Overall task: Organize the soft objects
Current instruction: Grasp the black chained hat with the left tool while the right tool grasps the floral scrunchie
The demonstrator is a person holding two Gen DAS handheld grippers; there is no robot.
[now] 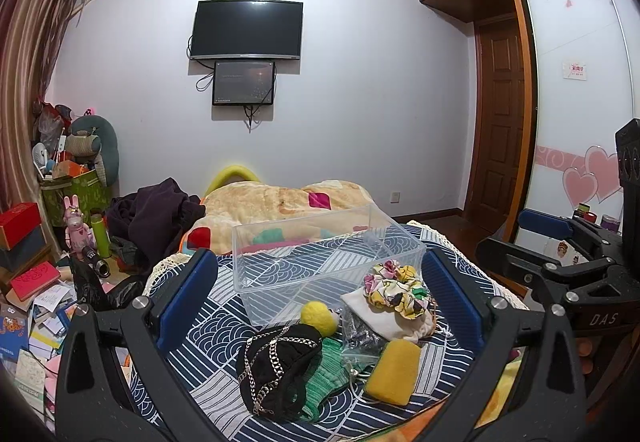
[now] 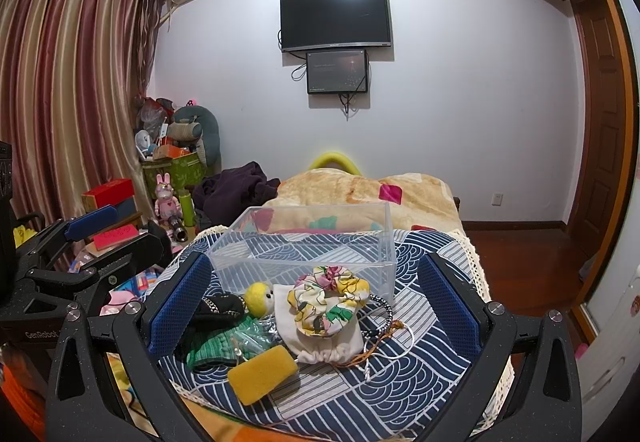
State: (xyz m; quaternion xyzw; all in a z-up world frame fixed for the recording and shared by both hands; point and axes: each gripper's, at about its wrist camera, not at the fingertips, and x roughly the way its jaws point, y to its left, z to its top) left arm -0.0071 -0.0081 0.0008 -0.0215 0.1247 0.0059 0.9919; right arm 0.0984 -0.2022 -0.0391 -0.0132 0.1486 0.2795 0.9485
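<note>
Yellow sponge before clear bin | both hand-held grippers spread, unloaded

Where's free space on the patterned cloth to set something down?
Bare cloth lies right of the white drawstring pouch, toward the lace edge, and in front of the yellow sponge. The clear plastic box looks empty. Crowded: the cluster from the black chained cap to the floral scrunchie.
</note>
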